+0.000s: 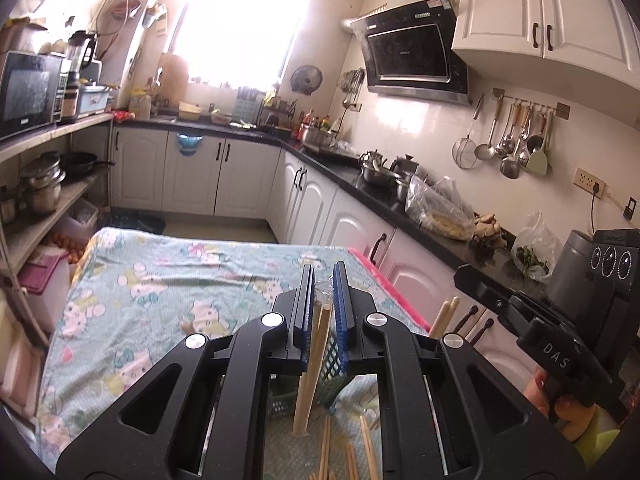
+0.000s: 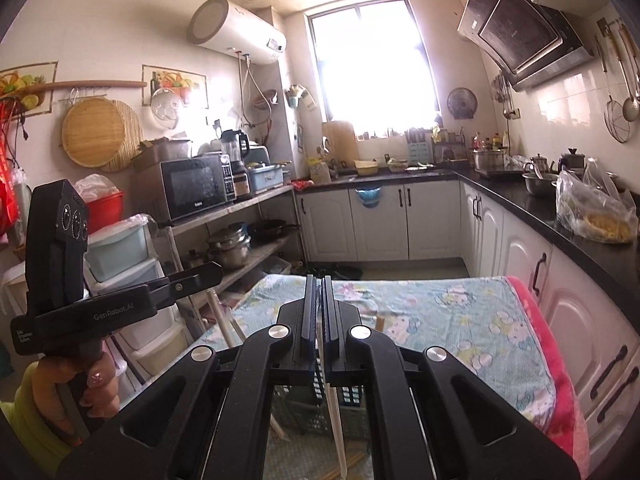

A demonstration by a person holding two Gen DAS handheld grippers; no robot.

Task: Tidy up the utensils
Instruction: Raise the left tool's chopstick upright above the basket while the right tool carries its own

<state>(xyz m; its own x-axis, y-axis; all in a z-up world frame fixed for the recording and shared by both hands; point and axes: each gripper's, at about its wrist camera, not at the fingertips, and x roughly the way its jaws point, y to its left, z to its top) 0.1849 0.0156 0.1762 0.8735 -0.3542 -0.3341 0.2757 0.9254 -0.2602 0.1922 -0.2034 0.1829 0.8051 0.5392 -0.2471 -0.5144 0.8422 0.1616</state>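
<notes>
Two pale wooden chopsticks (image 1: 316, 354) clamped in left gripper (image 1: 322, 300), long axis near vertical, tips down over patterned tablecloth (image 1: 168, 280). One white chopstick (image 2: 334, 412) pinched in right gripper (image 2: 319, 308), likewise hanging downward.

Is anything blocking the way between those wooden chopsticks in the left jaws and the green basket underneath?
Nothing visible: the wooden chopsticks hang from the left gripper right beside the green basket, with no object between.

- Left gripper (image 1: 322, 280): black linkage arms, silver pivot screws, blue ribbed pads.
- Right gripper (image 2: 319, 292): same build; "DAS" printed on its handle.
- Yellow-green sleeves (image 2: 28, 404).
</notes>
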